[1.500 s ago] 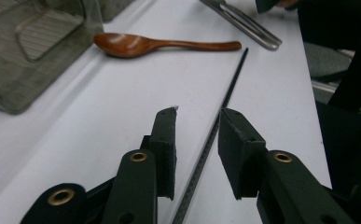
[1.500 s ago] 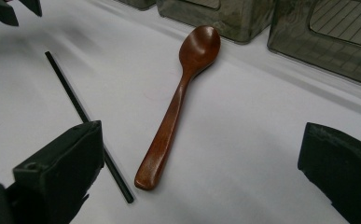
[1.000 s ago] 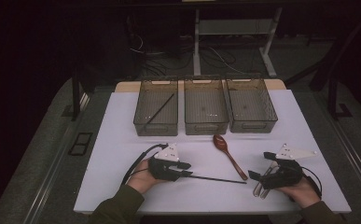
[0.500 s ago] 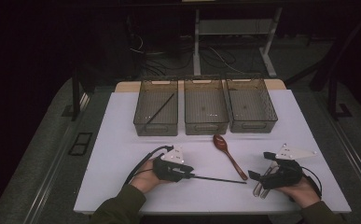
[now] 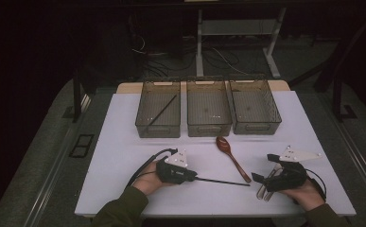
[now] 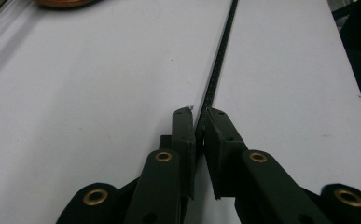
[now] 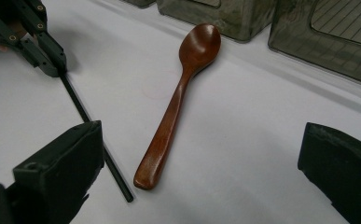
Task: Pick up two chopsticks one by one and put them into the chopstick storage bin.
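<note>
Left tongs clamped on black chopstick lying toward 3 o'clock on worktop, right tongs wide apart, wooden spoon between.

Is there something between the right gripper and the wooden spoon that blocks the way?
Nothing visible does. The right gripper is open, and the wooden spoon lies on bare table between its jaws' lines. The black chopstick lies beside the handle, held by the left gripper.

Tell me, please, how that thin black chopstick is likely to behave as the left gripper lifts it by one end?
The chopstick looks straight and stiff, so it probably won't droop. The left gripper pinches only its end, so its far tip may sag or pivot. Being slim, it is likely light and might roll if dropped.
</note>
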`<act>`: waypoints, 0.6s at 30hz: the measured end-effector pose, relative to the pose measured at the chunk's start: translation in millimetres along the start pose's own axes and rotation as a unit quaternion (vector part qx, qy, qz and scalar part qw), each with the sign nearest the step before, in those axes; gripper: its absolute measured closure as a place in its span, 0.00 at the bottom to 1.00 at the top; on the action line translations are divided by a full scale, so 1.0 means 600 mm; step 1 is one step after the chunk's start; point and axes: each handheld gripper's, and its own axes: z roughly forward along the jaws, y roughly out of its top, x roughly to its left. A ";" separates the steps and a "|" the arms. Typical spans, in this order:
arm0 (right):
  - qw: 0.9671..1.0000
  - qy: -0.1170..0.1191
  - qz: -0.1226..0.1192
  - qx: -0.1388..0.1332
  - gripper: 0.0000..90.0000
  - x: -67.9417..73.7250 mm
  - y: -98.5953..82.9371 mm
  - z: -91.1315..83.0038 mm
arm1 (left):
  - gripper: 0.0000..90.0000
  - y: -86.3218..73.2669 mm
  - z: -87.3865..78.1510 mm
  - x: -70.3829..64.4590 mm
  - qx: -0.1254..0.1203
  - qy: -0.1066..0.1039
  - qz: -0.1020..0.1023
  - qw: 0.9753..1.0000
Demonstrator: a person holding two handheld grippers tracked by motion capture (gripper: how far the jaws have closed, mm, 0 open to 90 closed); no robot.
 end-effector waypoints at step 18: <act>1.000 0.000 0.000 0.000 0.01 0.000 0.000 0.000 | 0.95 0.001 0.000 -0.004 0.006 -0.021 0.019 1.000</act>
